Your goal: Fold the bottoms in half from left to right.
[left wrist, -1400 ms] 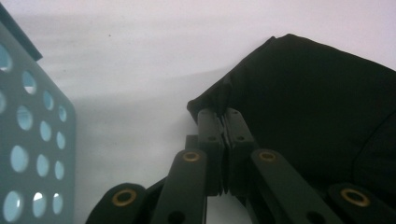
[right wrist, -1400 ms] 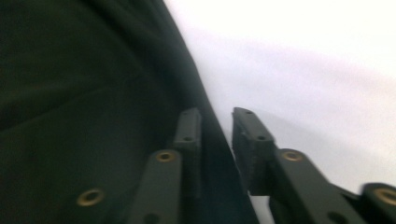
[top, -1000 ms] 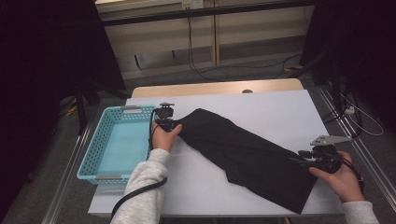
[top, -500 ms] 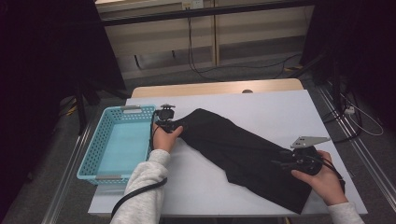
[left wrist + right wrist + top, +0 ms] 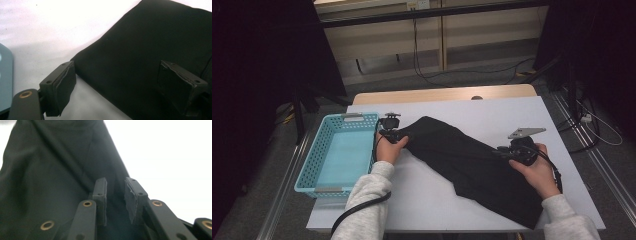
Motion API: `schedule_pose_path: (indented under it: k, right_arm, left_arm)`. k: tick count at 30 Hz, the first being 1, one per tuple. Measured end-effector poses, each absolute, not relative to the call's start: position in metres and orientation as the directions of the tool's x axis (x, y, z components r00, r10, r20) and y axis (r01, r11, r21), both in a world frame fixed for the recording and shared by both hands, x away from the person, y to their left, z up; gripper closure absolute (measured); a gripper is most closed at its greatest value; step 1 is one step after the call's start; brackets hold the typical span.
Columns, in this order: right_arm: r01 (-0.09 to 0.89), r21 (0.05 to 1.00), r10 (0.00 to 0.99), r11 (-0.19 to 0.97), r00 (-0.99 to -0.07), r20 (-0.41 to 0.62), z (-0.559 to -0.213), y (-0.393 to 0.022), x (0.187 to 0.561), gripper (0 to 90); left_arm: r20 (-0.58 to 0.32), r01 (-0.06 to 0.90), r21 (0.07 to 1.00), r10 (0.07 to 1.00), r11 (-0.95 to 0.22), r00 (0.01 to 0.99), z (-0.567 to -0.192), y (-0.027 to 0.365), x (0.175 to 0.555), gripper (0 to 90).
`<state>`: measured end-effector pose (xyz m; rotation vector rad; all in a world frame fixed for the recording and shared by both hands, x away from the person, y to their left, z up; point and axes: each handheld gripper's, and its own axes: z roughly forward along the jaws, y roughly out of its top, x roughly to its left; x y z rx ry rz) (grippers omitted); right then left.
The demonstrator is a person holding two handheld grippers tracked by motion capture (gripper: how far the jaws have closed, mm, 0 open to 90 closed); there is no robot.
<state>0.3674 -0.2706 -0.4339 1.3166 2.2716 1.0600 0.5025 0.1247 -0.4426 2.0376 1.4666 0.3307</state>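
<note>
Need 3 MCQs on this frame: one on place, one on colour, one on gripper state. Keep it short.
1. Where is the basket?
A. At the table's left edge, beside the left gripper
B. At the table's far right corner
C. On top of the garment

2. What colour is the garment?
A. White
B. Black
C. Red

3. How do the fingers of the left gripper stand?
A. Clamped tight on the basket rim
B. Shut with nothing between them
C. Wide apart, astride the garment's edge, not pinching it

Key:
1 A: the high view shows the light blue basket on the left of the white table.
2 B: the cloth is black in all three views.
3 C: the left gripper view shows a broad gap between the pads, the cloth lying flat under them.
</note>
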Motion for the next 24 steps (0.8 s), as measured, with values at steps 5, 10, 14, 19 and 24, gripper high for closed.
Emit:
schedule_pose_path:
  k: [5,10,14,19,24]
  right_arm:
    - [0.629,0.704,0.845,0.33,-0.529,0.077,-0.441,-0.266,0.381,71.2]
    - [0.652,0.669,0.831,0.357,-0.549,0.091,-0.45,-0.264,0.386,88.5]
    - [0.642,0.659,0.826,0.391,-0.561,0.056,-0.446,-0.264,0.388,90.0]
    - [0.639,0.702,0.852,0.316,-0.516,0.085,-0.442,-0.276,0.393,90.0]
    - [0.653,0.689,0.867,0.313,-0.493,0.073,-0.447,-0.277,0.396,87.1]
  left_arm:
    - [-0.135,0.77,0.599,0.92,-0.219,0.367,-0.444,0.121,0.501,15.8]
    - [-0.128,0.765,0.604,0.921,-0.222,0.368,-0.445,0.121,0.5,15.9]
    - [-0.135,0.77,0.601,0.922,-0.214,0.362,-0.446,0.122,0.5,16.2]
    - [-0.13,0.77,0.6,0.923,-0.217,0.361,-0.447,0.125,0.501,16.6]
    - [-0.13,0.772,0.598,0.924,-0.216,0.359,-0.447,0.126,0.502,16.3]
